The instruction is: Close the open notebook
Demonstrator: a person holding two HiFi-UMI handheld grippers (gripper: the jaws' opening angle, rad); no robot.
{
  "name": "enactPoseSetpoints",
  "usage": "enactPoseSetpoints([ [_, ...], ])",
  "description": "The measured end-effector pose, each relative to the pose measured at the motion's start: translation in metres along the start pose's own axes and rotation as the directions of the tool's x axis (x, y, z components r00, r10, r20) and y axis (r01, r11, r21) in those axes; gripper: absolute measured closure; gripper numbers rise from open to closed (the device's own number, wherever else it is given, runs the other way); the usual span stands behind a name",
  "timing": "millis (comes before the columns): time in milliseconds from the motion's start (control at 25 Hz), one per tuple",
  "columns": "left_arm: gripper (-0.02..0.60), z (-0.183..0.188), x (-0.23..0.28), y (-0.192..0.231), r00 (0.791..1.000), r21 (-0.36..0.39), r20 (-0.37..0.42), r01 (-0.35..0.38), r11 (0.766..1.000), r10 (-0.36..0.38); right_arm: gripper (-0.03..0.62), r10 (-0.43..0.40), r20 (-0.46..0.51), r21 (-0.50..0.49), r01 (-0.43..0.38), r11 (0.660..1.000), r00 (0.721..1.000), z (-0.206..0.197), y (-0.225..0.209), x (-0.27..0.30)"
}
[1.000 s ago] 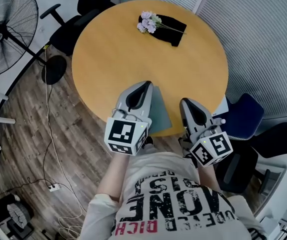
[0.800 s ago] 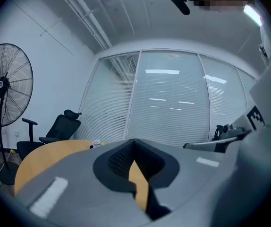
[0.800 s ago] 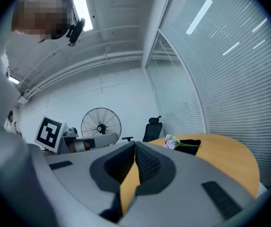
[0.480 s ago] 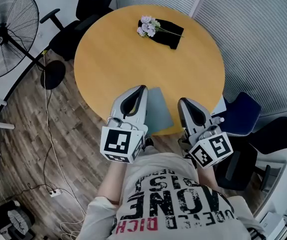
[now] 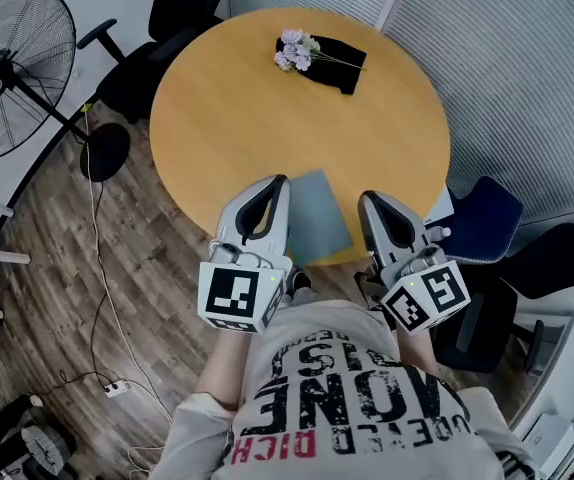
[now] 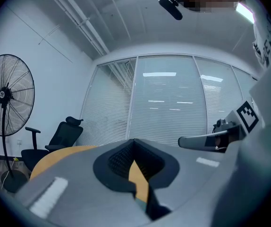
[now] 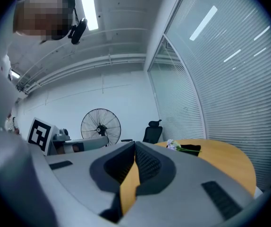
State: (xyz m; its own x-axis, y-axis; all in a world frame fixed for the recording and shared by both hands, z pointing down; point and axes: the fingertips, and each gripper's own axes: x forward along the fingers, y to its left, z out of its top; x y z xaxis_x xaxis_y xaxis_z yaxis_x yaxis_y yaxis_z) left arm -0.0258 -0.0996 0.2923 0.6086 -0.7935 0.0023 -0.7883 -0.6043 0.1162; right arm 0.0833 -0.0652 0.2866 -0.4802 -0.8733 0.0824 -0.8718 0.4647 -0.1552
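Note:
A grey-blue notebook lies flat with its cover down at the near edge of the round wooden table. My left gripper hovers at its left side and my right gripper at its right, both level and apart from it. In the left gripper view the jaws meet at the tip with nothing between them. The right gripper view shows the same, the jaws shut and empty. At the table's far side, purple flowers rest on a black cloth.
A standing fan and a black office chair are to the left and behind the table. A blue chair stands at the right. A cable and power strip lie on the wooden floor. Blinds cover the glass wall.
Both grippers have drawn back toward the person and risen a little. The left one no longer covers the notebook, whose whole cover now shows.

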Motion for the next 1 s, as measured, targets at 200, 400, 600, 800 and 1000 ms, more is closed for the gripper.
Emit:
enactPoseSetpoints([
  [200,0.572,0.001,-0.006,0.004,1.0,-0.007,0.007,-0.004,1.0,0.004,0.582,0.007,-0.007,-0.001,-0.008,1.0,1.0,-0.003,0.007,0.004],
  [400,0.572,-0.001,-0.013,0.008,0.999,0.004,0.006,-0.031,1.0,0.031,0.582,0.017,-0.006,-0.003,-0.017,1.0,1.0,-0.004,0.01,0.006],
  [600,0.572,-0.012,-0.026,0.014,0.999,0.005,-0.018,-0.045,0.999,0.045,0.582,0.022,-0.009,-0.002,-0.022,1.0,1.0,-0.009,0.022,0.008],
  [800,0.572,-0.024,-0.039,0.018,0.997,-0.014,-0.044,-0.059,0.998,0.059,0.582,0.043,-0.026,0.013,-0.043,0.999,0.999,-0.02,0.037,0.011],
  [1000,0.572,-0.029,-0.046,0.017,0.997,-0.014,-0.049,-0.058,0.998,0.058,0.582,0.057,-0.025,0.016,-0.057,0.998,0.998,-0.022,0.043,0.012],
])
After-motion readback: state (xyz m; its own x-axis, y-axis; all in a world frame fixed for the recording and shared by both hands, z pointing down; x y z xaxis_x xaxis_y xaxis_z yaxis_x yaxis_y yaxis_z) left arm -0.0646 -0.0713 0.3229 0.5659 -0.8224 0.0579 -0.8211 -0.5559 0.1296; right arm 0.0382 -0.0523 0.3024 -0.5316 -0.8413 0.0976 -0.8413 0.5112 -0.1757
